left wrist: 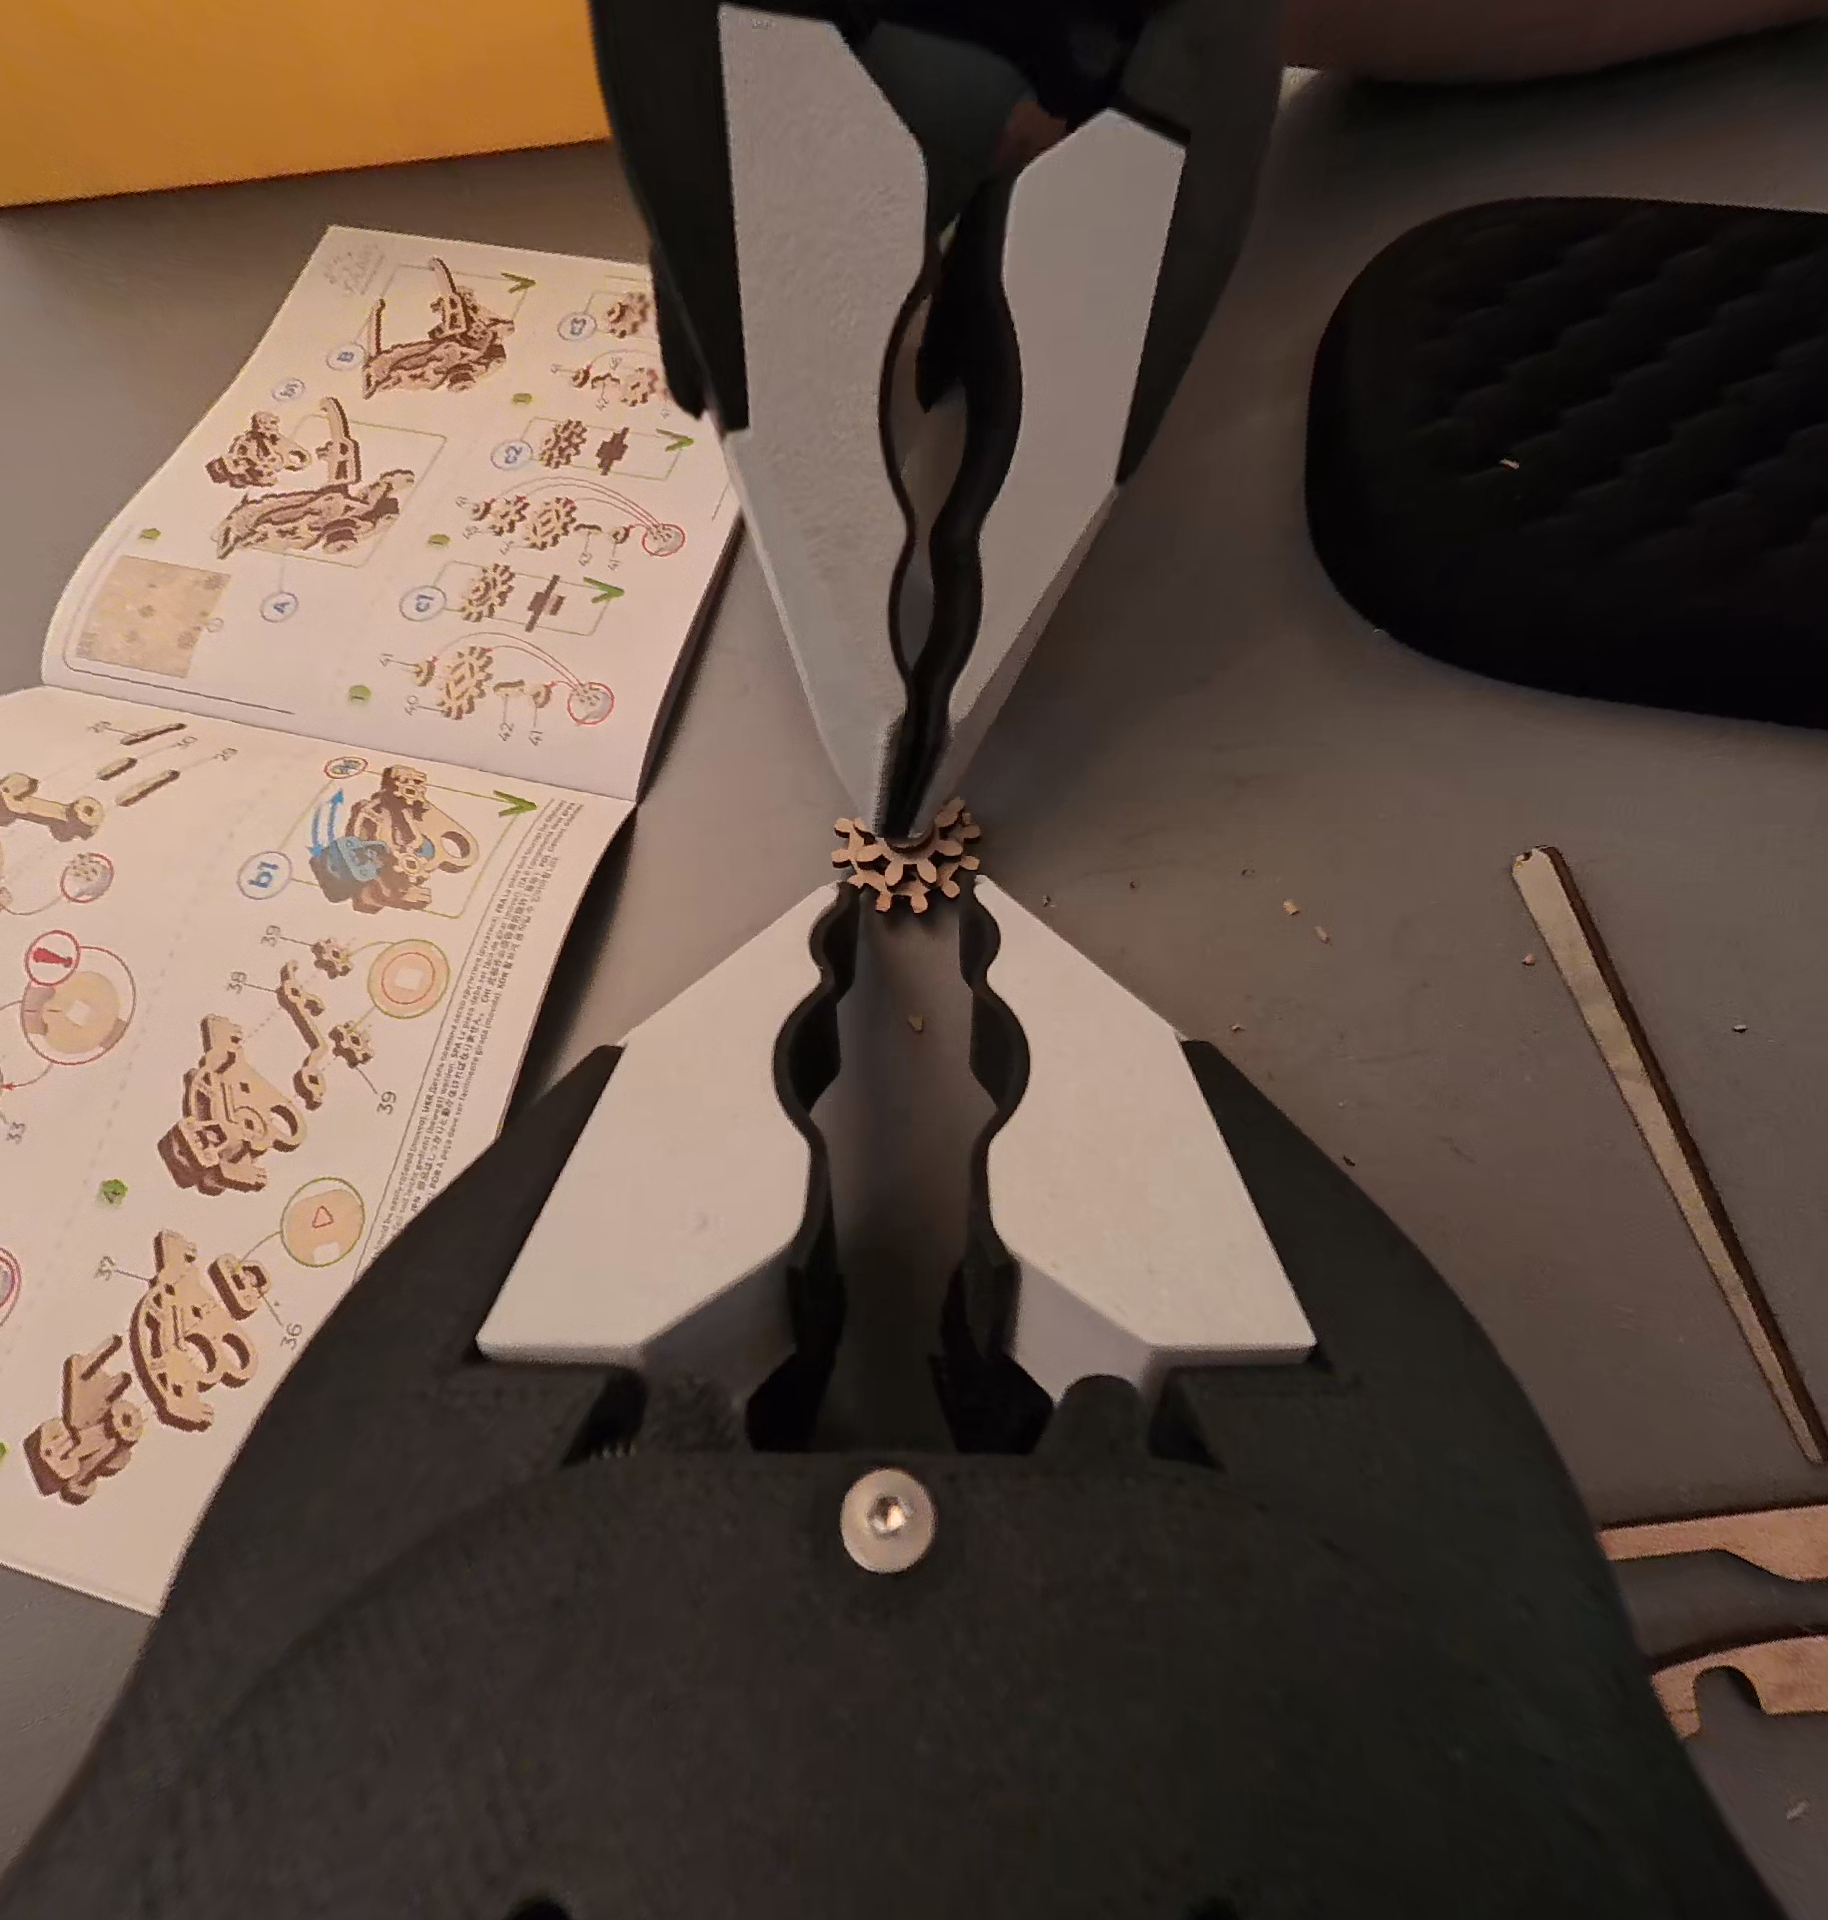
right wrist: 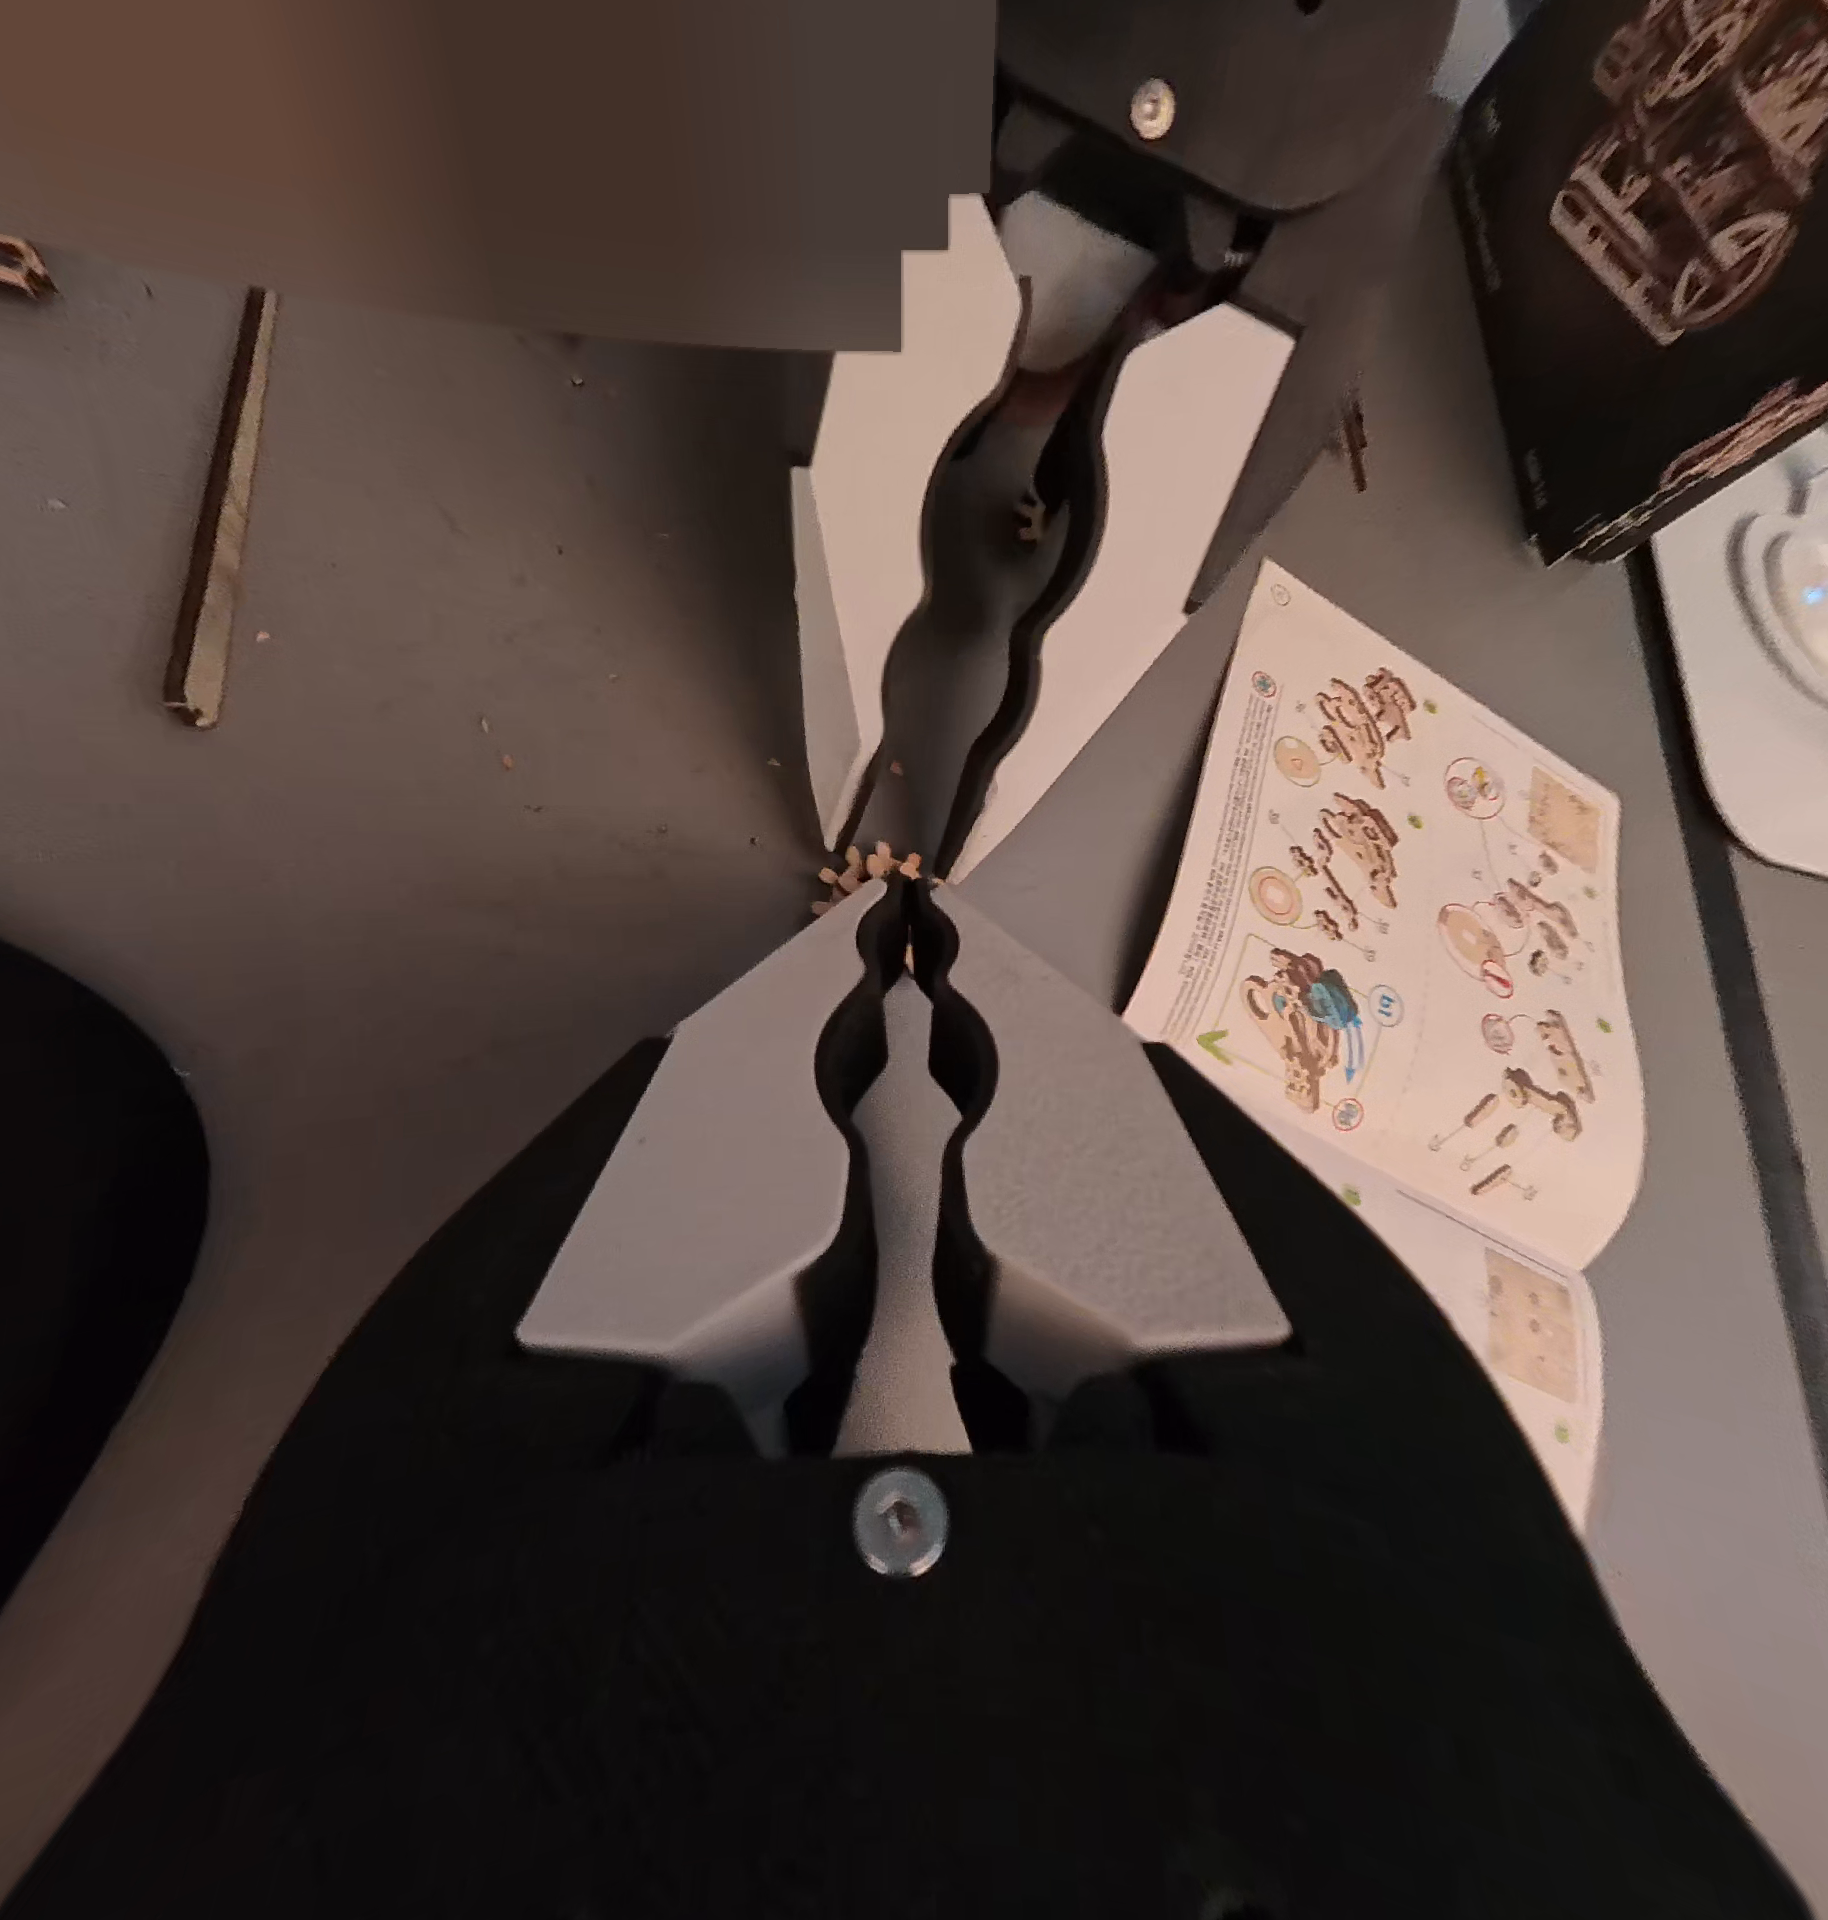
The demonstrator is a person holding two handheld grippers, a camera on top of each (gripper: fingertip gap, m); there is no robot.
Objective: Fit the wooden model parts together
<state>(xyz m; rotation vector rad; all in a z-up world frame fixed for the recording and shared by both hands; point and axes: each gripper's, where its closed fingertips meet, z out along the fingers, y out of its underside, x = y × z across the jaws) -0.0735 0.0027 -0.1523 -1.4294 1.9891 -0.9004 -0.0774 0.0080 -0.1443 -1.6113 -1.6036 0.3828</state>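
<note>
A small pale wooden gear (left wrist: 905, 868) with several teeth hangs just above the grey table (left wrist: 1253, 935). My right gripper (left wrist: 905, 821) comes in from the top of the left wrist view and is shut on the gear's far edge. My left gripper (left wrist: 907, 896) is open, and its two fingertips flank the gear's near edge without pinching it. In the right wrist view the right gripper (right wrist: 905, 902) is closed on the gear (right wrist: 868, 864), most of which is hidden behind its tips. The open left gripper (right wrist: 894, 857) faces it from above.
An open instruction booklet (left wrist: 318, 727) lies left of the grippers and shows in the right wrist view (right wrist: 1409, 935). A black padded mat (left wrist: 1616, 447), a thin wooden strip (left wrist: 1668, 1143), wooden offcuts (left wrist: 1772, 1683) and crumbs lie right. A yellow box (left wrist: 266, 83) and a black box (right wrist: 1668, 260) stand nearby. My two grippers' fingertips are within a few centimetres of each other.
</note>
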